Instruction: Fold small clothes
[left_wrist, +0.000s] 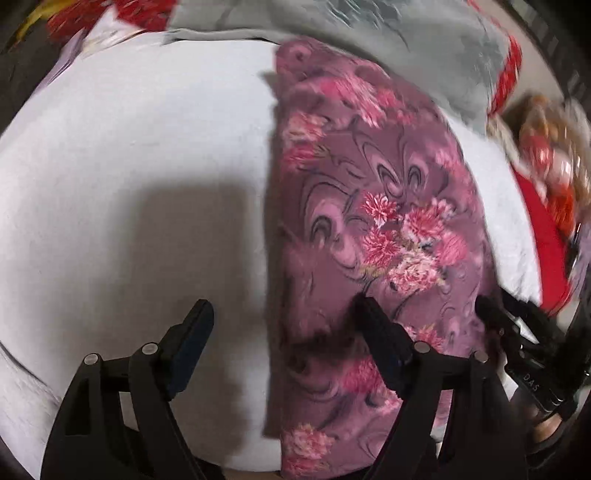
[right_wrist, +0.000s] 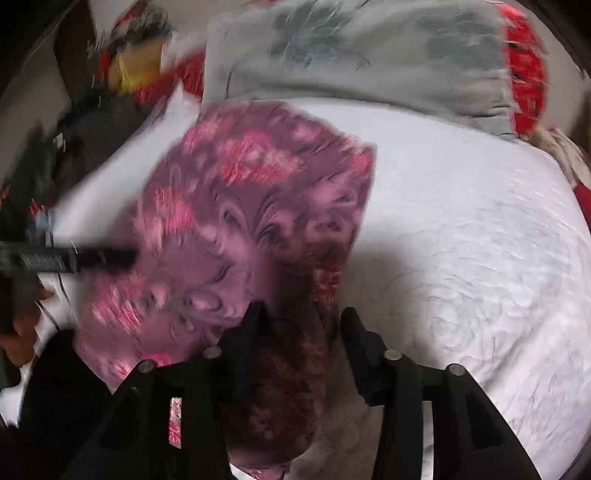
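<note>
Floral garment (left_wrist: 373, 229) right of centre, under right finger of wide left gripper (left_wrist: 284, 332); bunched fold between part-open right gripper (right_wrist: 301, 325) fingers, grip unclear

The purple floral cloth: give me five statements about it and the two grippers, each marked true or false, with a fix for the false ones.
1. The purple floral cloth lies on a white padded surface. True.
2. The left gripper is clamped shut on the cloth. False: its fingers stand wide apart, one over the white surface, one over the cloth.
3. The right gripper has cloth lying between its fingers. True, though they are not closed on it.
4. A grey floral cloth lies beyond the purple one. True.
5. The purple cloth is plain, without pattern. False: it bears pink flowers and dark swirls.
</note>
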